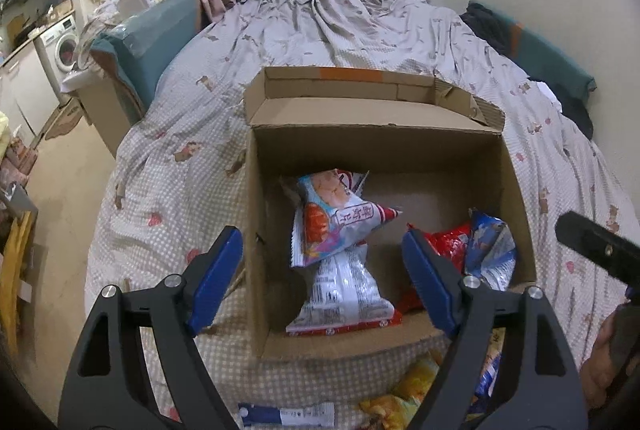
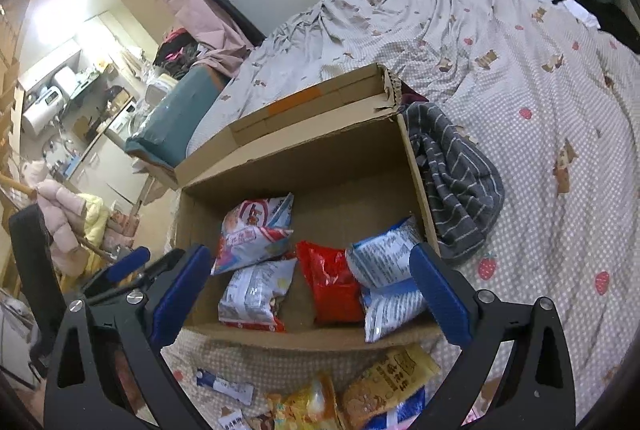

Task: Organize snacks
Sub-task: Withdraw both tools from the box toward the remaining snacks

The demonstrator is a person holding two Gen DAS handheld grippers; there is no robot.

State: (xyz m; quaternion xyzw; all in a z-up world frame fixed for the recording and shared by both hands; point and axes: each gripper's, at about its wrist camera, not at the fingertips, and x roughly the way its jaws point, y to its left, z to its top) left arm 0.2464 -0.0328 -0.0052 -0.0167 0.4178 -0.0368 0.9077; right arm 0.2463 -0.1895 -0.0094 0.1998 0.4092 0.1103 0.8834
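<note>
From the left wrist, the left gripper (image 1: 322, 280) hangs spread and empty over the cardboard box (image 1: 376, 135) on the bed (image 1: 168, 165), packets already lying inside. From the right wrist, the right gripper (image 2: 310, 296) is likewise spread and empty; the loose yellow snack packet (image 2: 390, 376) lies below it, just outside the box's near wall, probably nearer this hand.
</note>
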